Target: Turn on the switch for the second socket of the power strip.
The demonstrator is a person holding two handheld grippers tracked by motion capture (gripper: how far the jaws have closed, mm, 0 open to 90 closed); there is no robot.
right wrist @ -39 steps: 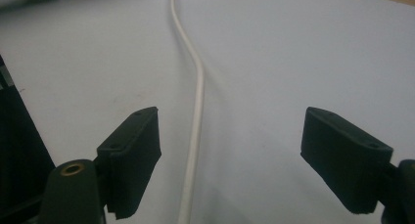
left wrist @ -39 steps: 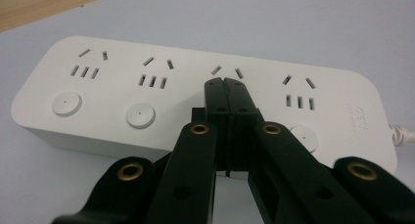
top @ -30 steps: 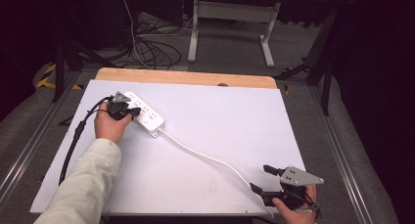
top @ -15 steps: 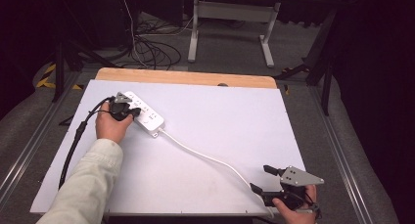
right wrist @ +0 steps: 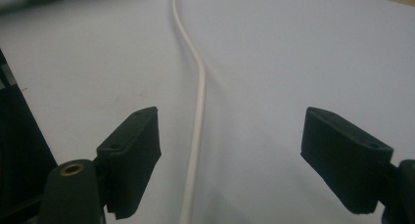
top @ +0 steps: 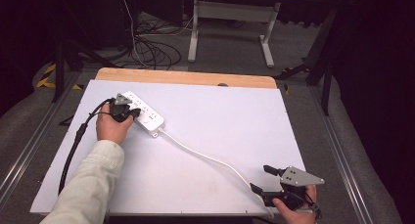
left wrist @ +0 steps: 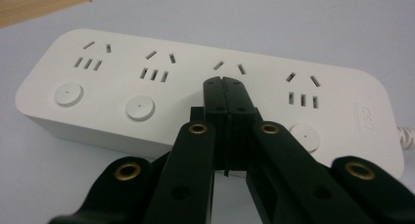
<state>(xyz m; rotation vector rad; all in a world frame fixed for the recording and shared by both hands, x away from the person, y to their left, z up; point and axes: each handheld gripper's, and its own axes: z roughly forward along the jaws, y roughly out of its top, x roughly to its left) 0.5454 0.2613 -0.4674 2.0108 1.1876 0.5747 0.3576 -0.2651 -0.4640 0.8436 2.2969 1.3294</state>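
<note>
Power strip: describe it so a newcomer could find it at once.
Start at the white table and go to its far left part, near the wooden edge. The power strip is a white block with four socket groups, each with a round button; a white cord trails from it.

Between the earlier high views and the present one almost nothing is different. The left gripper rests at the same place on the white plastic power strip, and the right gripper hovers at the same near corner of the white surface. The thin white round cable lies in the same curve. No shift is visible.
</note>
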